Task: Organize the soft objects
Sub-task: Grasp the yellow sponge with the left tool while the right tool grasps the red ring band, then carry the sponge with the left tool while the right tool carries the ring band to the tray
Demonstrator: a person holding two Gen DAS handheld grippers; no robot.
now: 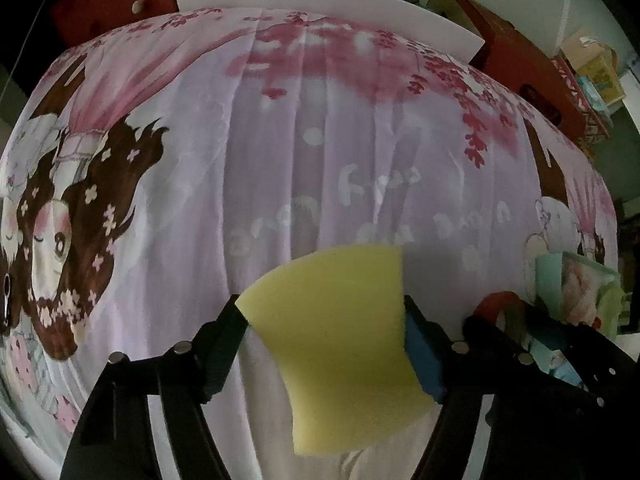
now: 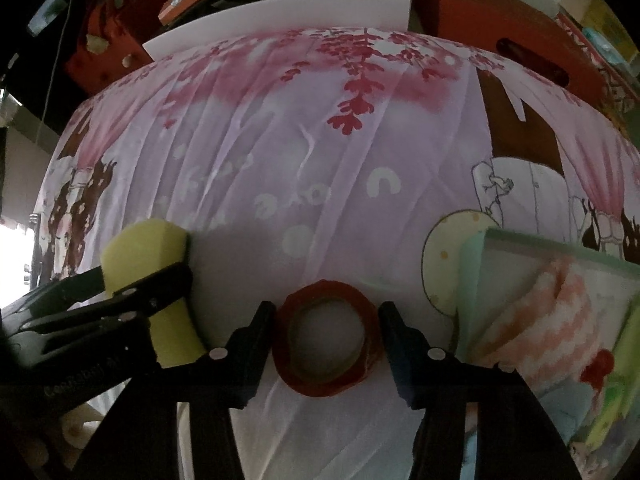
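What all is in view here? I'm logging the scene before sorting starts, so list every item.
sponge: one, yellow, between the left gripper's fingers, pinched at its sides
tape roll: one, red, between the right gripper's fingers
bin: one, pale green, at the right, holding a pink-striped soft item
printed sheet: one, lilac and pink, covering the surface
white board: one, at the sheet's far edge
red boxes: several, behind the sheet
left gripper: black, closed on the sponge
right gripper: black, pads against the tape roll
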